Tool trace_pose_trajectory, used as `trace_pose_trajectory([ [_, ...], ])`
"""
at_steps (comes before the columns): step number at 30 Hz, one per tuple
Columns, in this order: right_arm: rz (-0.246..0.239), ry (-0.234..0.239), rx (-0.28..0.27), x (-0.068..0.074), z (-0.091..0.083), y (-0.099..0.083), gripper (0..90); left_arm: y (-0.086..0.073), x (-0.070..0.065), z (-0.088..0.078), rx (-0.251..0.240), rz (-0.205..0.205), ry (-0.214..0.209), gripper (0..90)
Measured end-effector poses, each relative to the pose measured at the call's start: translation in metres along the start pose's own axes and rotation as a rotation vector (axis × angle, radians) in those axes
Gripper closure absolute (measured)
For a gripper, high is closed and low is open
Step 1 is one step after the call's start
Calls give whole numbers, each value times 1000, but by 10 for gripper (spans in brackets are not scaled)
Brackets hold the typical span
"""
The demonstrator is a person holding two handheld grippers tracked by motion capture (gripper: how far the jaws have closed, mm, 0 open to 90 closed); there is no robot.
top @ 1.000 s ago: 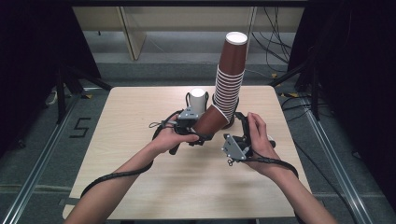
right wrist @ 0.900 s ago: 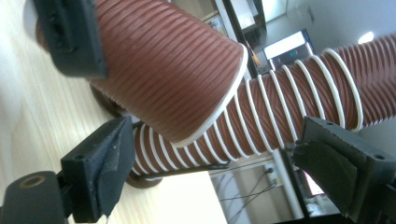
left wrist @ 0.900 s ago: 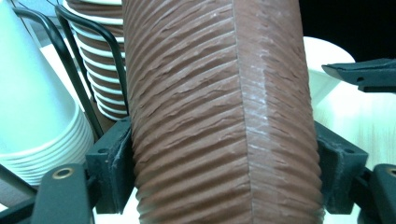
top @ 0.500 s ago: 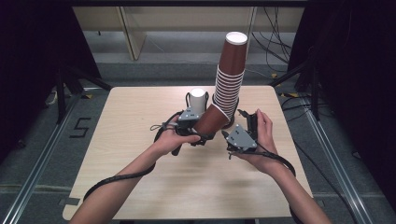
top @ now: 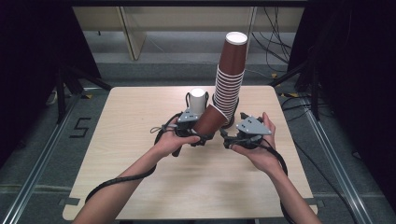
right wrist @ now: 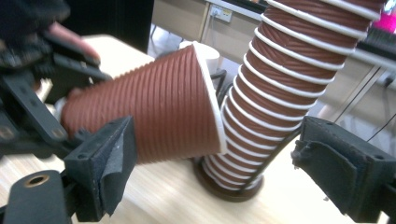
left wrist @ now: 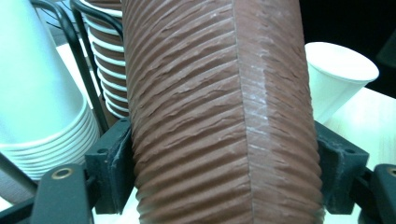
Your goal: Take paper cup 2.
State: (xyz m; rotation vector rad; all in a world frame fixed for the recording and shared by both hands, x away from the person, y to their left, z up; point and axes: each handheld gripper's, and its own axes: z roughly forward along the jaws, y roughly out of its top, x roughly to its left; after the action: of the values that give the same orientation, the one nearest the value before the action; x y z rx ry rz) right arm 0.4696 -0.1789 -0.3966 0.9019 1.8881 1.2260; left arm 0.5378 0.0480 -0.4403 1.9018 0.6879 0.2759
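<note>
A single brown ribbed paper cup (top: 209, 122) lies tilted, its white-rimmed mouth leaning toward a tall stack of brown cups (top: 229, 79). My left gripper (top: 201, 138) is shut on this cup; in the left gripper view both pads press its ribbed wall (left wrist: 219, 116). In the right gripper view the held cup (right wrist: 149, 112) sits ahead of the left jaw. My right gripper (right wrist: 219, 172) is open. Its jaws have just been opening and grip nothing. In the high view the right gripper (top: 227, 138) is just right of the cup's base.
The brown stack stands in a black wire holder (right wrist: 229, 189) at the table's middle back. A stack of white cups (top: 198, 99) stands beside it in its own wire holder. Another white cup (left wrist: 336, 74) appears farther off. The wooden table (top: 140, 186) ends near black curtains.
My right gripper has edged up and forward, closer to the held cup and the stack's base. The left gripper and its cup have stayed put.
</note>
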Motion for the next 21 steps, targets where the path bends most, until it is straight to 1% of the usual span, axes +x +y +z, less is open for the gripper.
trace_pose_trajectory([
  [1,17,11,-11,-1,1,0,107,-1,0,0,-9,1,1,215],
  [2,54,13,-11,-1,1,0,97,-1,-1,0,-12,-4,4,215],
  [3,90,26,-7,0,1,0,79,-2,-1,0,-5,-7,6,214],
  [5,144,48,6,2,2,0,45,-3,-2,0,-8,-5,13,214],
  [6,176,45,12,4,2,0,40,-3,-3,0,-15,-2,13,213],
  [7,165,41,-4,4,3,0,34,-4,-3,1,-21,-5,12,213],
  [8,198,56,1,6,3,0,28,-3,-4,0,-18,-2,13,213],
  [9,211,58,-3,7,4,0,25,-3,-4,0,-23,-1,11,213],
  [10,235,58,2,7,3,0,19,-3,-4,0,-23,0,19,213],
  [11,248,58,-1,7,3,1,17,-3,-5,-1,-32,1,20,212],
  [12,297,70,-5,8,3,1,17,-3,-5,-1,-40,5,20,213],
  [14,355,90,-18,7,4,2,16,-3,-7,-1,-53,11,23,213],
  [15,382,83,-10,8,3,2,16,-3,-8,-2,-49,14,27,212],
  [16,415,92,-2,8,3,3,16,-3,-8,-2,-53,16,24,213],
  [17,444,107,-10,7,5,2,17,-3,-8,-2,-50,20,27,213],
  [18,457,108,-3,7,5,2,19,-3,-9,-2,-54,22,29,213],
  [19,457,103,0,7,6,2,19,-3,-8,-2,-55,21,29,213],
  [20,467,101,5,8,8,2,23,-3,-8,-2,-56,21,31,213],
  [21,489,108,16,9,8,2,24,-3,-8,-2,-57,21,33,213],
])
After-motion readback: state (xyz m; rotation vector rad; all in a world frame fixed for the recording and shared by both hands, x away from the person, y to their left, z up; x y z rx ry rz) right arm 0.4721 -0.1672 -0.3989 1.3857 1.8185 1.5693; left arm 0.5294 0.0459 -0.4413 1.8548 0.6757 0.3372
